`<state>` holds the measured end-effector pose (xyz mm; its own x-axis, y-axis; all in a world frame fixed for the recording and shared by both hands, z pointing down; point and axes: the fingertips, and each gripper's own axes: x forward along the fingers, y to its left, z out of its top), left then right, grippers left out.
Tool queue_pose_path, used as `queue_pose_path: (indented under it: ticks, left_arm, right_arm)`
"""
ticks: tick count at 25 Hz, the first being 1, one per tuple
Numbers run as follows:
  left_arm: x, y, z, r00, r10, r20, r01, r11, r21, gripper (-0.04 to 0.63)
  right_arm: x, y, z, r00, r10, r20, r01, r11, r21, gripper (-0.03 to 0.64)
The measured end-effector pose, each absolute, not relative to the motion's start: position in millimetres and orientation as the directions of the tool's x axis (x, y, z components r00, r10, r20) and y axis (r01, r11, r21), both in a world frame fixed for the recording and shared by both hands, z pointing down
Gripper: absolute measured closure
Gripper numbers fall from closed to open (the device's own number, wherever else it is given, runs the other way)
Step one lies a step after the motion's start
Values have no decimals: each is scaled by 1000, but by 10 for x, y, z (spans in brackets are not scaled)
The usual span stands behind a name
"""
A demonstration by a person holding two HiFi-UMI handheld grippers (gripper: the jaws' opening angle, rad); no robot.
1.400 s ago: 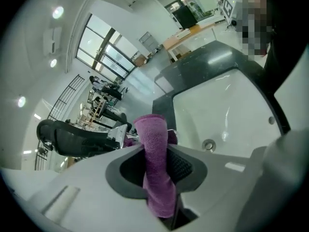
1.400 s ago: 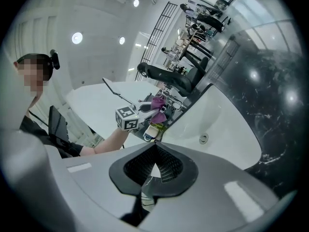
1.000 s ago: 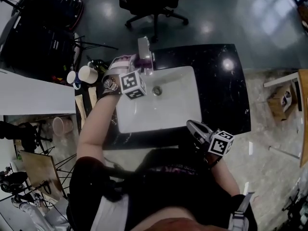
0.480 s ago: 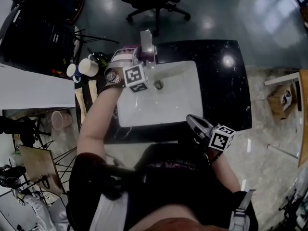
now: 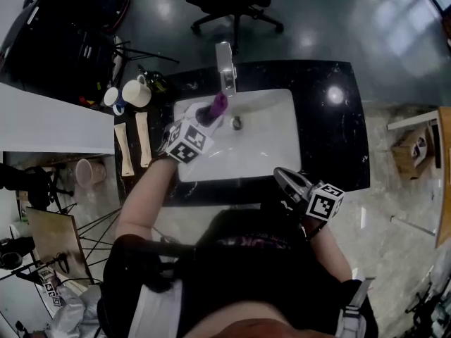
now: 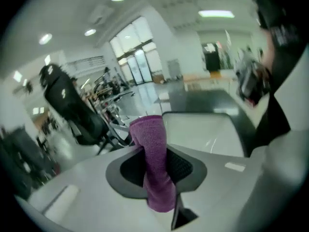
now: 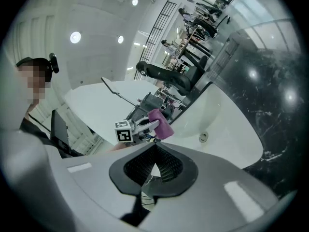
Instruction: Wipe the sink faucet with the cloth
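While pinched in the left gripper point(image 6: 159, 178), purple cloth point(image 6: 153, 153) lengthwise along its jaws, toward the faucet point(image 5: 225, 67) (right gripper point(image 7: 153, 170) closed, empty).

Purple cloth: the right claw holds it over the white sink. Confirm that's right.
Not right. The left claw, not the right, holds the purple terry cloth over the white rectangular sink; the left gripper view shows it pinched in that claw.
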<state>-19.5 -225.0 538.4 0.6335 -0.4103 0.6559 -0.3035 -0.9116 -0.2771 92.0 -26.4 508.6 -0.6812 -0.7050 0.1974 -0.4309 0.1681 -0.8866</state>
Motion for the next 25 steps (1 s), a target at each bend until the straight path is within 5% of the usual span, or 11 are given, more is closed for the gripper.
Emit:
queue_pose_path:
  ticks: [2,4,8,10,13,19,25]
  left_arm:
    - [-194,-2261,5368,758,-370,537,-496,-862,107,503]
    - [-219,-2367,5336,834,-409,370,-547,-697,464,503]
    - [-356,-2653,5383,787,-616,33,-287,-318,904,503]
    - [-364,-2758,5393,700,-709,-90,-103,-225,969,505]
    - [-307,-2869,5440,612,-774,-162,7,-200,980,505]
    - [-256,-3160,5568,517,-831,-207,99,-183,978,503]
    - [-287,-3530,5633,433,-881,-192,69,-180,981,505]
  right_arm:
    - [919,-254,5083,-680,-704,204,-438,166,-884,604]
    - [925,-244,5091,-678,-704,210,-442,162,-882,604]
    - [976,-225,5126,-675,-703,225,-449,149,-881,604]
    - [1014,-218,5151,-672,-702,236,-452,137,-881,604]
    - [1077,-217,5178,-669,-701,249,-460,126,-879,604]
    - [1315,-220,5273,-652,-704,283,-476,89,-875,604]
    - [1511,-279,5387,-654,-695,299,-474,68,-878,604]
